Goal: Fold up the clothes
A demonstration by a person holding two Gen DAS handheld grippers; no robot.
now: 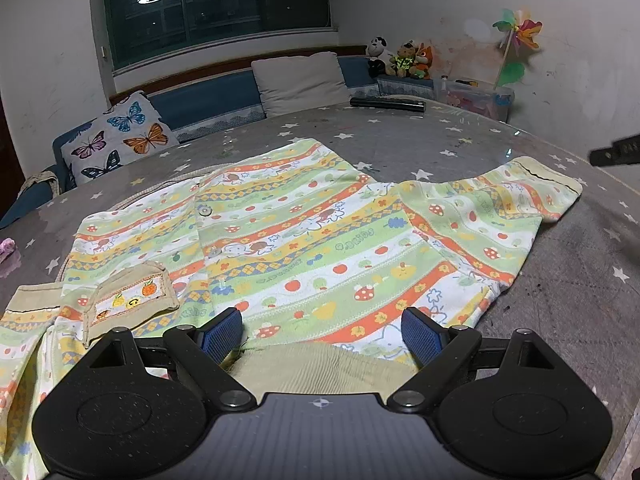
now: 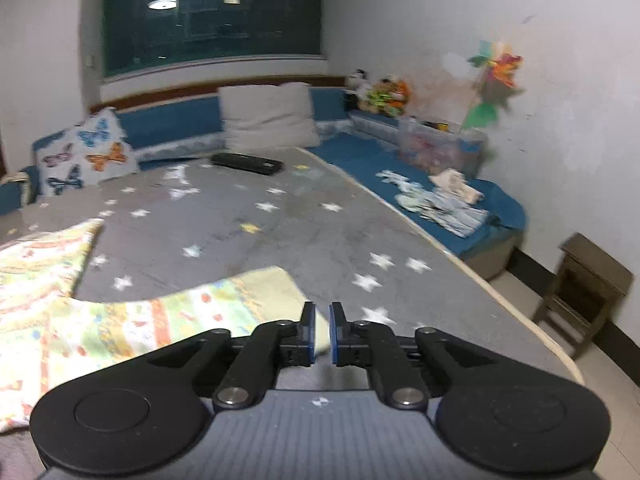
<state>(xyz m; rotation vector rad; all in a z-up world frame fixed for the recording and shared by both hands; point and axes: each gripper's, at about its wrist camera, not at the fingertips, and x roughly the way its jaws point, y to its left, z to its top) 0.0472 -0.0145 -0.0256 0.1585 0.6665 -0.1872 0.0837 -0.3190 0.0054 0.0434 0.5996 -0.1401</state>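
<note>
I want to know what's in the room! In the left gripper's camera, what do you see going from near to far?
left gripper → patterned shirt → starry grey table → black remote → white pillow → dark window

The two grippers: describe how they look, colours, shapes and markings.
Both match. The left gripper and right gripper have black linkage arms with silver pivot pins, round black side housings, blue textured pads on the fingers, and a ribbed grey body bearing a small crosshair mark.
</note>
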